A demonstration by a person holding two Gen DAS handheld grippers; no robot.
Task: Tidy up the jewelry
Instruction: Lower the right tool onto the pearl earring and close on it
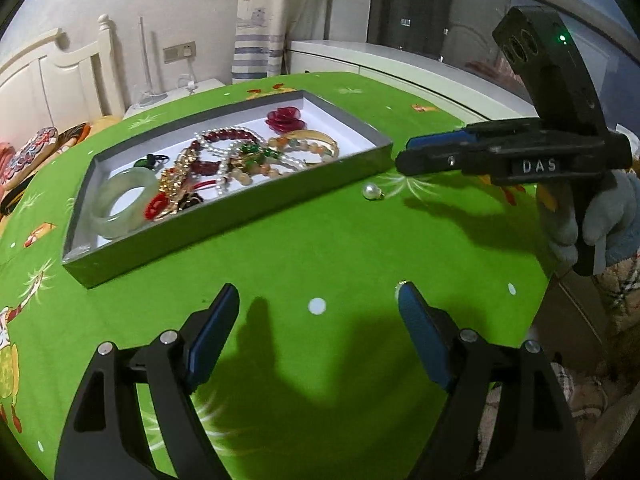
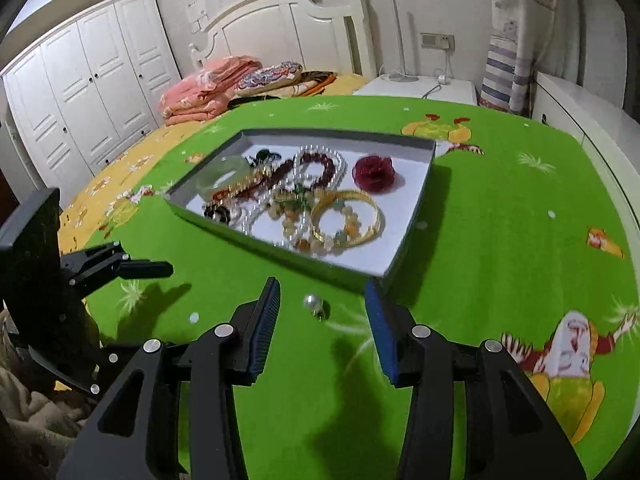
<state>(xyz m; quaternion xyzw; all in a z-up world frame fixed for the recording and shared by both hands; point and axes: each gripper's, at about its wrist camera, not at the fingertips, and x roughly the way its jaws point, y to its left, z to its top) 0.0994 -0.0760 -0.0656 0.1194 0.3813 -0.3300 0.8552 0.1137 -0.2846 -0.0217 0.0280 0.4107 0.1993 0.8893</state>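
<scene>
One small pearl pendant lies alone on the green tablecloth, outside the grey tray and just beside its near wall. All other jewelry is inside the tray: a pale jade bangle, a gold bangle, a dark red flower piece and a tangle of bead and pearl strands.

The right gripper is low over the cloth with its jaws wide apart, and the pearl sits between the two blue pads, a little closer to the left one, touching neither. The left gripper is also wide open, holds nothing, and hovers over bare cloth well apart from the pearl.

I judge that the step in hand is to pick up this pearl and bring it to the tray. Several things can go wrong. The pearl is round and smooth, so if the pads close off-centre it will probably squirt out and roll over the cloth, maybe to the edge of the table. Its small metal loop makes it lie unevenly, and a pad that comes first to one side may only push it. The right pad is very near the tray corner; closing or lifting carelessly can knock the tray and shake the strands. A weak pinch may also drop the pearl during the lift, before it passes over the wall.
</scene>
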